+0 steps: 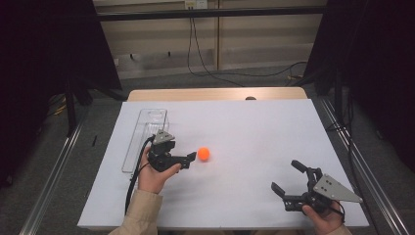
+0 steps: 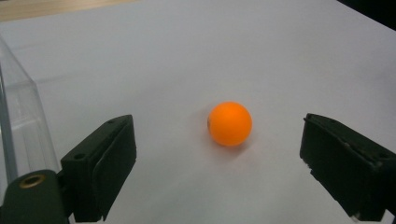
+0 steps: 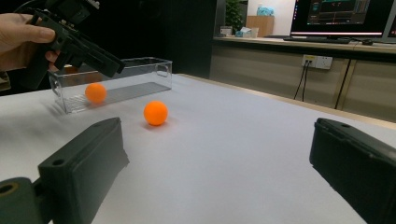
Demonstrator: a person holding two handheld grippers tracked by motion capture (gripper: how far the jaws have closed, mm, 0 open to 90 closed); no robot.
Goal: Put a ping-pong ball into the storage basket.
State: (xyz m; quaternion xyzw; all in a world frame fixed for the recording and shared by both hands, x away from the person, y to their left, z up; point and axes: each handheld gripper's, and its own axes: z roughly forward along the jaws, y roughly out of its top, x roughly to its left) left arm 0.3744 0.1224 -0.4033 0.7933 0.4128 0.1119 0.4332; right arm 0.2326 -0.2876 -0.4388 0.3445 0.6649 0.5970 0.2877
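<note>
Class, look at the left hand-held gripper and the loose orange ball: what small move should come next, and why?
Probably ease the left hand-held gripper forward until its open jaws flank the orange ball; the ball lies on the white sheet just ahead of them, untouched.

A white sheet (image 1: 254, 137) covers the wooden worktop (image 1: 215, 93), whose far edge shows bare beyond it. Behind it lies a grey floor (image 1: 235, 81) with a black cable (image 1: 195, 54) trailing down from a wall socket (image 1: 195, 4) on pale beige panelling (image 1: 264, 39), and dark curtains (image 1: 44, 73) hang at both sides. In the right gripper view a long counter (image 3: 299, 44) carries a lit monitor (image 3: 343, 16), with a socket (image 3: 316, 61) below it.
</note>
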